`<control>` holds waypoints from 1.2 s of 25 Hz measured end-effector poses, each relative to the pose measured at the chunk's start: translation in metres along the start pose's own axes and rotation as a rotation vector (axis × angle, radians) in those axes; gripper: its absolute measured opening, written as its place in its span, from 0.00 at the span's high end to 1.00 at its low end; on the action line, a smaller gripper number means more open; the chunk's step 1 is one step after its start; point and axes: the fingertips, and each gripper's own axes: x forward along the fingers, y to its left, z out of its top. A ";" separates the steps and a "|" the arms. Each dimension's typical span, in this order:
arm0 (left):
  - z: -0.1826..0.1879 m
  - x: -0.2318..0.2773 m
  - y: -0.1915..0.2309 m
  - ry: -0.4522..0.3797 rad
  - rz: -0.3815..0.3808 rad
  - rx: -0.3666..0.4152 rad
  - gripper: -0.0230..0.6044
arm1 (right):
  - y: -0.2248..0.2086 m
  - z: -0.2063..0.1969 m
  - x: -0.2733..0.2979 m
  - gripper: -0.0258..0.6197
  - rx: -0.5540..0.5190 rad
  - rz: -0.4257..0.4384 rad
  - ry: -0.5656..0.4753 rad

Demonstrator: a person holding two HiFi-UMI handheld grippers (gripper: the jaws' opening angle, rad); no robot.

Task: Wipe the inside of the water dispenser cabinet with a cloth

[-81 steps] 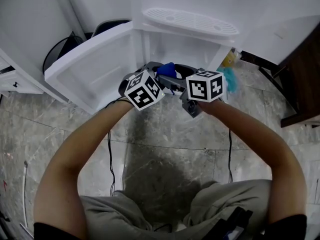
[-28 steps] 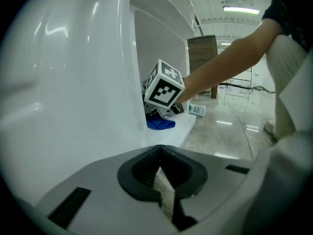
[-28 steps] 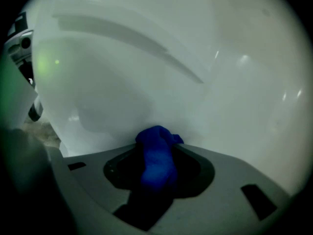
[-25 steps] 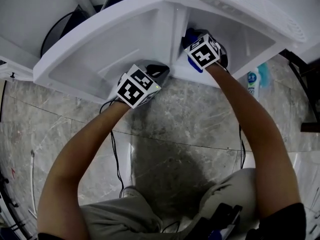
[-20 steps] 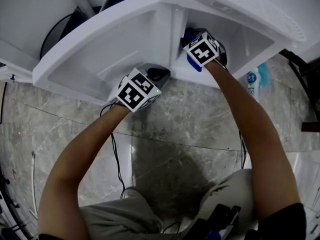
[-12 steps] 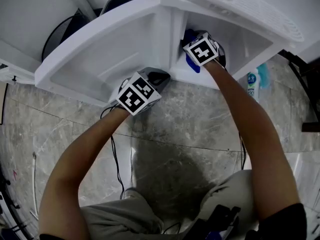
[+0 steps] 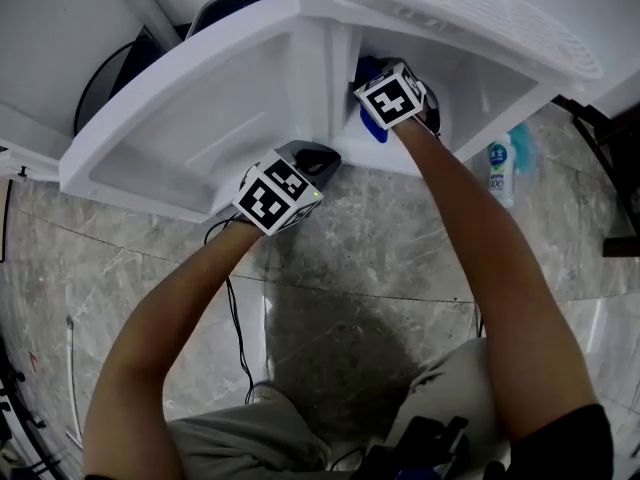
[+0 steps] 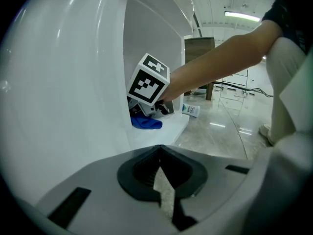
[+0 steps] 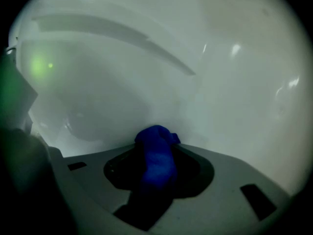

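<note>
The white water dispenser cabinet stands open, its door swung to the left. My right gripper reaches inside it, shut on a bunched blue cloth that sits low against the pale inner wall. In the head view only that gripper's marker cube and a bit of the cloth show. My left gripper is shut and empty, held at the door's lower corner. From the left gripper view the cloth lies on the cabinet floor under the right gripper.
A drip tray grille tops the cabinet. A small bottle stands on the marble floor to the cabinet's right. A dark round object sits behind the door, and dark furniture is at far right. Cables trail down the floor.
About three seconds ago both grippers were in front of the cabinet; the right one has since gone inside with the cloth. Over the last second neither hand has shifted much.
</note>
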 end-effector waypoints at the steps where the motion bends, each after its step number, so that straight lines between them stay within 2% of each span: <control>1: -0.001 -0.001 0.000 0.001 0.000 -0.002 0.95 | -0.003 -0.001 0.002 0.75 0.007 -0.012 0.003; 4: -0.004 -0.006 0.002 0.009 0.006 -0.006 0.95 | -0.004 -0.002 0.001 0.75 0.037 -0.011 -0.002; 8: -0.003 -0.010 0.008 0.010 0.023 -0.003 0.95 | 0.009 -0.006 -0.007 0.75 0.102 0.084 -0.030; 11: 0.005 -0.010 0.005 0.002 0.021 0.013 0.95 | 0.026 -0.009 -0.020 0.75 0.053 0.136 -0.030; 13: 0.014 -0.009 0.002 -0.005 0.019 0.029 0.95 | 0.025 -0.003 -0.032 0.75 0.040 0.111 -0.061; 20: 0.036 -0.010 -0.018 -0.011 -0.003 0.092 0.95 | -0.038 0.053 -0.092 0.75 0.184 -0.128 -0.324; 24: 0.039 -0.008 -0.028 0.002 -0.013 0.114 0.95 | -0.059 0.096 -0.131 0.75 0.283 -0.170 -0.561; 27: 0.038 -0.007 -0.032 0.012 -0.018 0.130 0.95 | -0.059 0.131 -0.163 0.75 0.301 -0.189 -0.741; 30: 0.035 -0.008 -0.030 0.018 -0.013 0.127 0.95 | -0.055 0.151 -0.185 0.75 0.294 -0.243 -0.824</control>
